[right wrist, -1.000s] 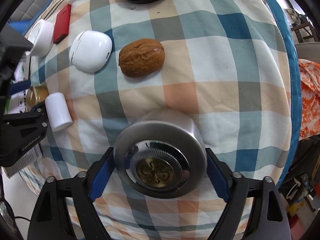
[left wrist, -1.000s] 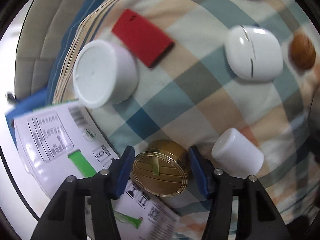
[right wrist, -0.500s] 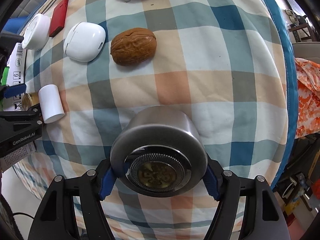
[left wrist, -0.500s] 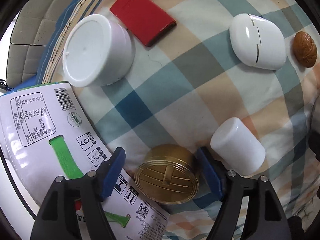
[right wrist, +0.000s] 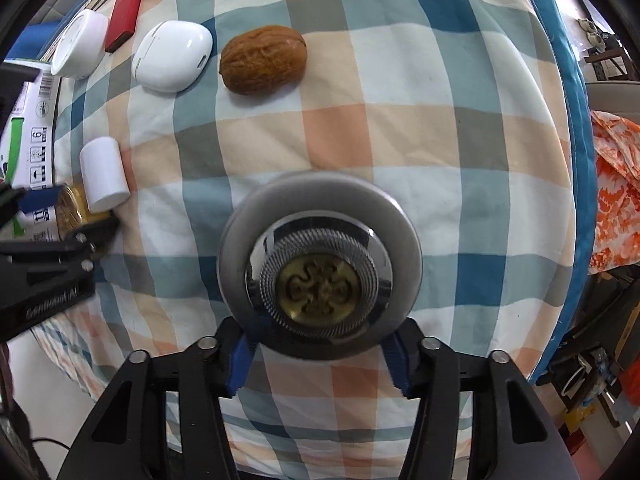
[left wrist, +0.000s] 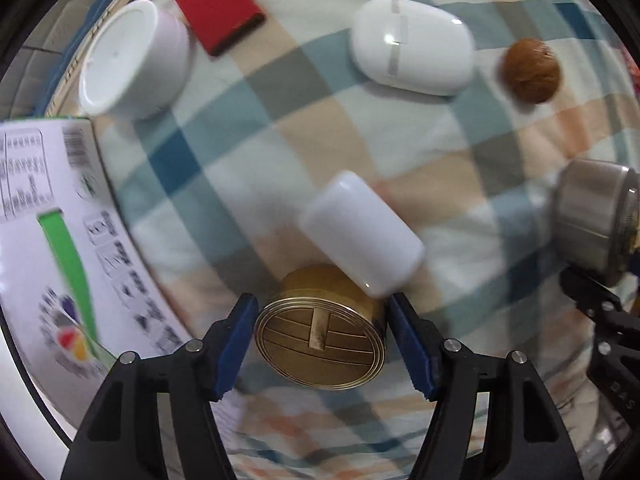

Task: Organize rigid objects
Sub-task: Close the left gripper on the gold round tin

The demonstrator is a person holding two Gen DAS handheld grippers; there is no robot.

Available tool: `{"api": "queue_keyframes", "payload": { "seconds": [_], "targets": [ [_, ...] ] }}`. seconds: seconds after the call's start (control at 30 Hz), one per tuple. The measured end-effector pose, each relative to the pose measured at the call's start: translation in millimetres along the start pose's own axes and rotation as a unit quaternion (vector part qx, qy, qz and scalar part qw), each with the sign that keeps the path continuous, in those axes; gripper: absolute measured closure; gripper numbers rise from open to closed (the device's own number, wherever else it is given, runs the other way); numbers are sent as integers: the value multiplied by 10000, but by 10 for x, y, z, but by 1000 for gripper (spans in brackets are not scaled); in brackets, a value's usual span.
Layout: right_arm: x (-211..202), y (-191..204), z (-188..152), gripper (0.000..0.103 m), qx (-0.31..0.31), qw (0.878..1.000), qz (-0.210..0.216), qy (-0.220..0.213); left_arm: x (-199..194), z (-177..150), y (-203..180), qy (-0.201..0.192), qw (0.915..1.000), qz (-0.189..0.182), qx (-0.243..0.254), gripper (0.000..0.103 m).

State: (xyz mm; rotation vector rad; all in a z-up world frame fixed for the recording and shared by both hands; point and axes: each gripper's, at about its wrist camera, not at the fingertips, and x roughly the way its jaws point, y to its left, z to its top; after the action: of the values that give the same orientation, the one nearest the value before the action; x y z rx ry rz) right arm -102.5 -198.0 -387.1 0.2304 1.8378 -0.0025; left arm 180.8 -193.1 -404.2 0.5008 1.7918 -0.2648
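Note:
My left gripper [left wrist: 322, 340] is shut on a round gold tin [left wrist: 322, 334], held over the checked cloth. A white cylinder [left wrist: 362, 238] lies just beyond the tin, touching it. My right gripper [right wrist: 320, 354] is shut on a silver round object with a knurled brass centre [right wrist: 318, 266]; it also shows at the right edge of the left wrist view [left wrist: 592, 220]. The gold tin [right wrist: 72, 208] and the white cylinder [right wrist: 104, 176] show at the left of the right wrist view.
On the cloth lie a white tub [left wrist: 132, 62], a red case [left wrist: 220, 6], a white earbud case [left wrist: 412, 44] and a walnut [left wrist: 530, 70]. A printed carton [left wrist: 44, 220] lies at the left. The cloth's blue edge [right wrist: 568, 100] drops off at the right.
My left gripper closed on the gold tin and moved right with it, against the white cylinder. My right gripper tightened on the silver object and lifted it slightly.

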Motion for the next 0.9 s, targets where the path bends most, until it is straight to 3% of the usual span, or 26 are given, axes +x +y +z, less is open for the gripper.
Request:
{"api": "queue_keyframes", "payload": {
  "seconds": [0.13,0.2,0.27,0.37,0.5,0.57,0.63,0.73,0.9],
  "targets": [
    [11,-3,-71,56,58,9998,174,-105,83,-216,1,-288,9980,-232,-515,37],
    [-31,-84,-114,48,222,9990,342,-179,198,-353,18,-195,9949,-547,-821,37],
    [-105,-204,-136,29,419,9973,517,-320,287,-454,-9,-181,9928,-701,-950,33],
    [-221,-319,-158,22,622,9946,666,-495,422,-612,-103,-223,9906,-745,-1122,29],
    [-173,-291,-46,22,720,9941,682,-449,499,-847,-221,-370,9887,-678,-1286,29],
    [-151,-229,242,21,765,9944,581,-452,512,-995,-145,-428,9883,-649,-1312,35],
    [-121,-230,288,22,807,9945,466,-474,545,-1173,-103,-496,9876,-652,-1339,41],
    [-9,-201,305,24,785,9963,299,-161,591,-1303,-134,-494,9879,-676,-1307,40],
    [38,-225,249,25,836,9957,274,-286,621,-1335,-168,-517,9869,-802,-1301,39]
  ]
}}
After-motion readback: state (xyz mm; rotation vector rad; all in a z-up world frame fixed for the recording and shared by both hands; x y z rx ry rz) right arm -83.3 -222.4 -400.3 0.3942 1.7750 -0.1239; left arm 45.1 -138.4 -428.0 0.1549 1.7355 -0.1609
